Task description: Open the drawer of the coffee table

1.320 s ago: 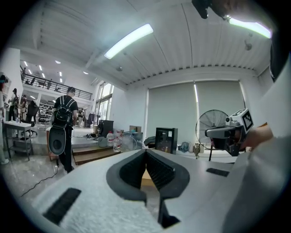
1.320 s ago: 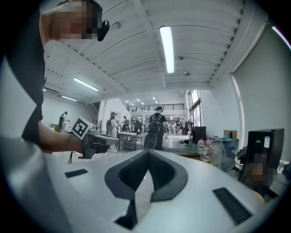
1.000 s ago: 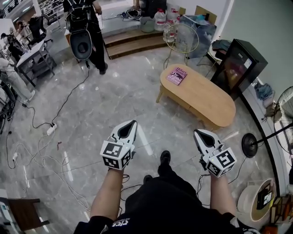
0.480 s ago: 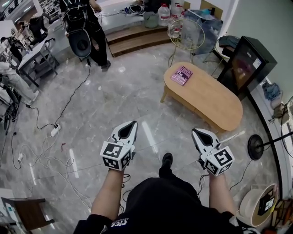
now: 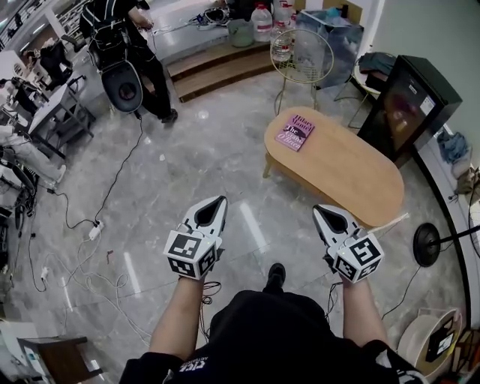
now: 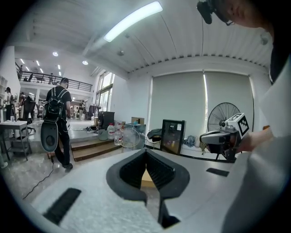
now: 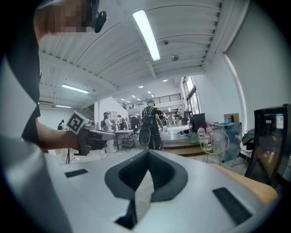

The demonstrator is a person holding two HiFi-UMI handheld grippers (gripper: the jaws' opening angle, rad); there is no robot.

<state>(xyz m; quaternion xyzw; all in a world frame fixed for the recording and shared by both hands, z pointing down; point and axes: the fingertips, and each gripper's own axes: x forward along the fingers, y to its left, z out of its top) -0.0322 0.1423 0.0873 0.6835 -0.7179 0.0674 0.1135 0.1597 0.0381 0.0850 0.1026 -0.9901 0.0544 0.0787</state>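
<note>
An oval wooden coffee table (image 5: 352, 176) stands ahead and to the right in the head view, with a purple book (image 5: 295, 132) lying on its far end. Its drawer is not visible from here. My left gripper (image 5: 218, 204) is held out over the marble floor, well left of the table, shut and empty. My right gripper (image 5: 321, 211) hovers just short of the table's near edge, also shut with nothing in it. In the right gripper view the tabletop (image 7: 254, 184) shows at the lower right. The left gripper (image 6: 146, 152) view shows a sliver of wood behind its closed jaws.
A black cabinet (image 5: 409, 105) stands right of the table and a floor fan base (image 5: 425, 244) at the near right. A wire chair (image 5: 301, 58), water jugs (image 5: 262, 21) and wooden steps (image 5: 217, 69) lie beyond. Cables (image 5: 82, 247) trail on the left floor. A person (image 5: 127, 52) stands far left.
I have walked forward: the coffee table has come nearer and lower in the head view, and my right gripper now sits close to its near edge. Both grippers stay shut.
</note>
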